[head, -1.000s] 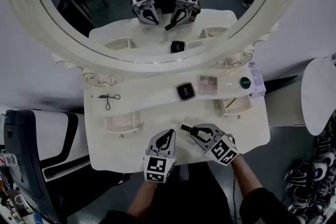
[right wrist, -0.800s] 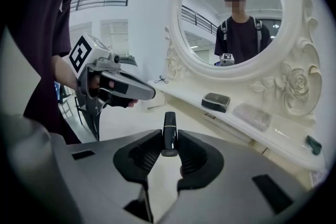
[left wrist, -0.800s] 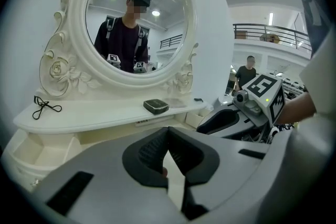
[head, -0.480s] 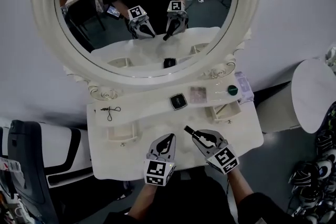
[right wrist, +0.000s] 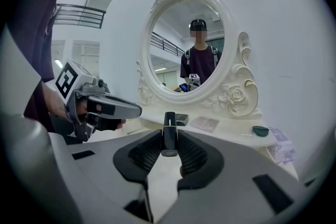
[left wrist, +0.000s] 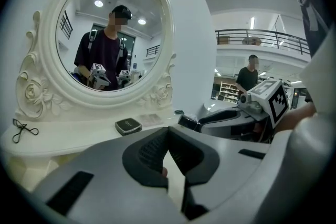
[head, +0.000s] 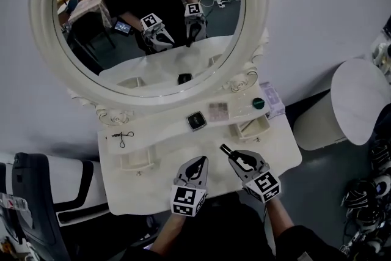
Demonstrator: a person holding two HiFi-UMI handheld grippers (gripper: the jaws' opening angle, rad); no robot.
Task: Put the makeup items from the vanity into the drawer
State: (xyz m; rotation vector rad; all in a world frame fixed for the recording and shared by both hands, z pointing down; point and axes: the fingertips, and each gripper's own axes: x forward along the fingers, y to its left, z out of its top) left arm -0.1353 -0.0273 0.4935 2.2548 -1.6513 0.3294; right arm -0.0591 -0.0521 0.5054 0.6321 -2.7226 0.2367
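While two small white drawers stand pulled out of the white vanity surface [head: 165,150], one at the left [head: 125,162] and one at the right [head: 256,131], I cannot make out what lies in either. My right gripper [head: 234,157] [right wrist: 169,147] has its fingers clamped on one slim black lipstick tube [head: 226,149] [right wrist: 169,131], held over the front of the surface, outside both drawers. My left gripper [head: 198,163] [left wrist: 168,131] hangs just beside it, fingers together and empty.

On the shelf under the oval white-framed mirror [head: 43,40] sit:
- one black square compact [head: 196,121] [left wrist: 128,125] [right wrist: 181,119]
- one pale pink palette [head: 218,110] [right wrist: 205,123]
- one round dark green lid [head: 258,103] [right wrist: 260,130]
- one looped black cord [head: 122,137] [left wrist: 21,129], at the left end

One lilac printed packet [head: 273,99] lies at the right end; its print is too small to read.
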